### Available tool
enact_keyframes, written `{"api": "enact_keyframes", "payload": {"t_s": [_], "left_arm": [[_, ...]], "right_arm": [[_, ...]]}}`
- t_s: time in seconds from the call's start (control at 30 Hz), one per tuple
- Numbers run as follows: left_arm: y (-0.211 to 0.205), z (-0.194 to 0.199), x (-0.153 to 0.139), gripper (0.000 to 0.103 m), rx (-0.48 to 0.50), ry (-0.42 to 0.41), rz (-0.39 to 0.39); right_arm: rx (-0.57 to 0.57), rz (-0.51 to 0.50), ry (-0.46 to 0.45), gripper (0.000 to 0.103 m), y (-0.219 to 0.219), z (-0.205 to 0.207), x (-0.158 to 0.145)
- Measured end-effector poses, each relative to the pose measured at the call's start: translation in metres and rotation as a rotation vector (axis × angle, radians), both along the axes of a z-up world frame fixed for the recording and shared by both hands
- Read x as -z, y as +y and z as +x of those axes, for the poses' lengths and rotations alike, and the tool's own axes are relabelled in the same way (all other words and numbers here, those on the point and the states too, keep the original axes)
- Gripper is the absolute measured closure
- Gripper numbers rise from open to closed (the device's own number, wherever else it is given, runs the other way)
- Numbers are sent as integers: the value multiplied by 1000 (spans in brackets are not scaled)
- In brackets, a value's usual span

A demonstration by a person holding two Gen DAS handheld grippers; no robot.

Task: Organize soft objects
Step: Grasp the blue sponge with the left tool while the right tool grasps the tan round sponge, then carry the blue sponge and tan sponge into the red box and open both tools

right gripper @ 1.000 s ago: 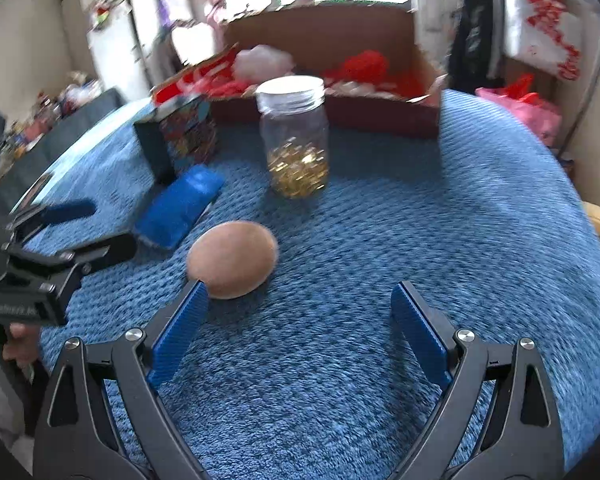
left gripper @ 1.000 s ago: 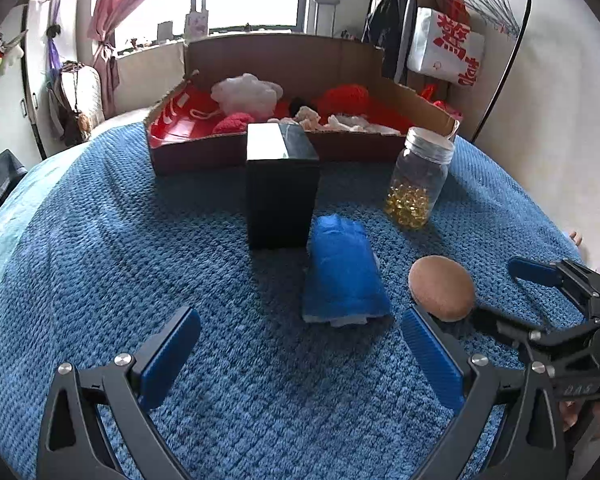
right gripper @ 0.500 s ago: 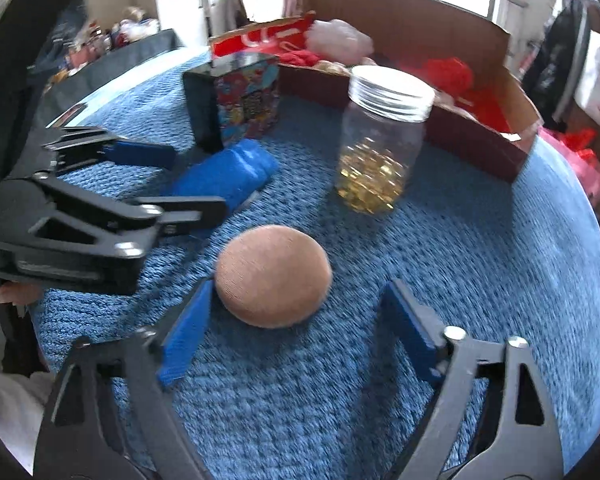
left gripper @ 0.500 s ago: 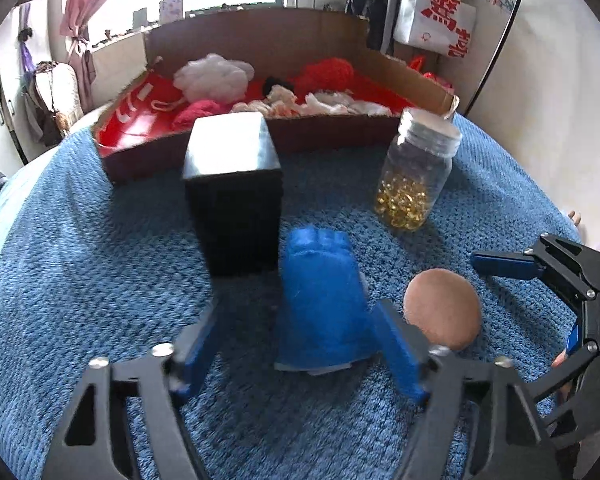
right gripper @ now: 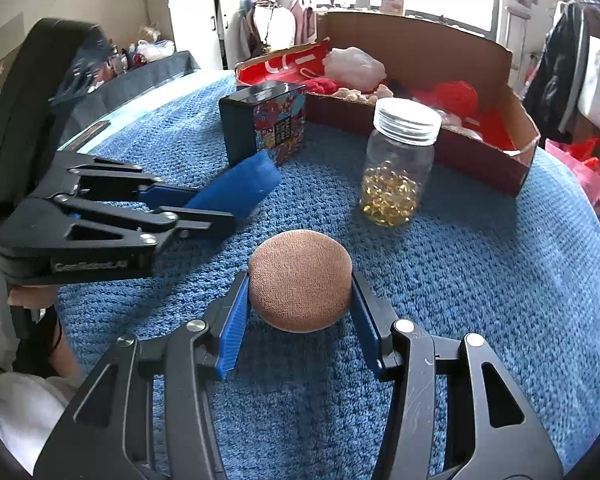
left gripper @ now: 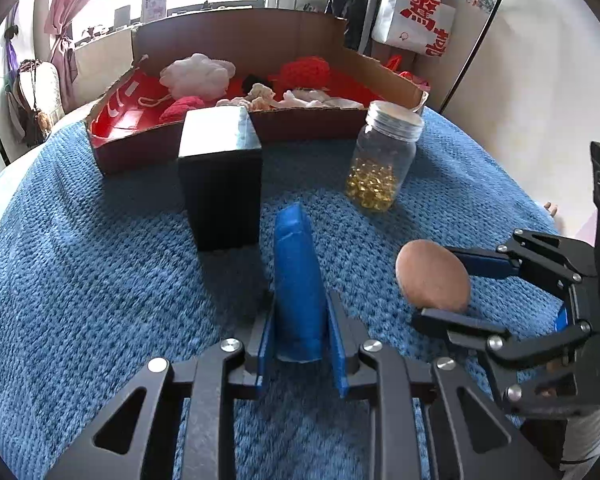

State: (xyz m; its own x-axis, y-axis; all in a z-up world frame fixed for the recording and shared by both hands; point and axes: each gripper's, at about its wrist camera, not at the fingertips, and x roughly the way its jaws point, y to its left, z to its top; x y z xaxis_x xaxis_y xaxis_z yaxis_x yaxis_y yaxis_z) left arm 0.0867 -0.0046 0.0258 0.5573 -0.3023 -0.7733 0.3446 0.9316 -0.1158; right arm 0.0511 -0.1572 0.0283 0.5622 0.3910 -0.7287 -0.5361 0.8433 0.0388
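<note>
the left tool (left gripper: 300, 344) is clamped on the blue cloth roll (left gripper: 298, 284), just in front of the black box (left gripper: 222, 188). the right tool (right gripper: 298, 312) is pinched around the brown round cushion (right gripper: 300, 280), near the jar (right gripper: 400, 164) on the blue blanket (right gripper: 480, 280).

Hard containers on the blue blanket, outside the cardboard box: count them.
2. The black box stands just before the cardboard box; the glass jar of yellow capsules stands to its right. Others may be hidden.

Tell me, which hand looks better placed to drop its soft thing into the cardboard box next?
Probably the left. Its tool is shut on the blue pad, pointing toward the box. The right tool grips the brown cushion, with the jar standing in its path.
</note>
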Motion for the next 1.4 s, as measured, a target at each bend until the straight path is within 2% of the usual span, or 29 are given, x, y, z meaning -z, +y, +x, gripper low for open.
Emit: {"api": "enact_keyframes", "payload": {"t_s": [0.43,0.63,0.87,1.13,1.4], "left_arm": [[20,-7,-4,78,-16,10,-20],[46,-4,-10,78,-84,9,-3],[74,23,-18,78,-156,-1,12],[82,56,-26,78,-149,-1,-10],[81,76,-44,78,-122,-33,-32]], "right_arm": [[50,5,5,56,-7,-3,-3],[101,-13,15,56,-24,3,-3],[181,-31,36,56,-49,26,-4],[235,-48,37,56,-63,57,-10],[252,-32,5,56,-70,83,-28]]}}
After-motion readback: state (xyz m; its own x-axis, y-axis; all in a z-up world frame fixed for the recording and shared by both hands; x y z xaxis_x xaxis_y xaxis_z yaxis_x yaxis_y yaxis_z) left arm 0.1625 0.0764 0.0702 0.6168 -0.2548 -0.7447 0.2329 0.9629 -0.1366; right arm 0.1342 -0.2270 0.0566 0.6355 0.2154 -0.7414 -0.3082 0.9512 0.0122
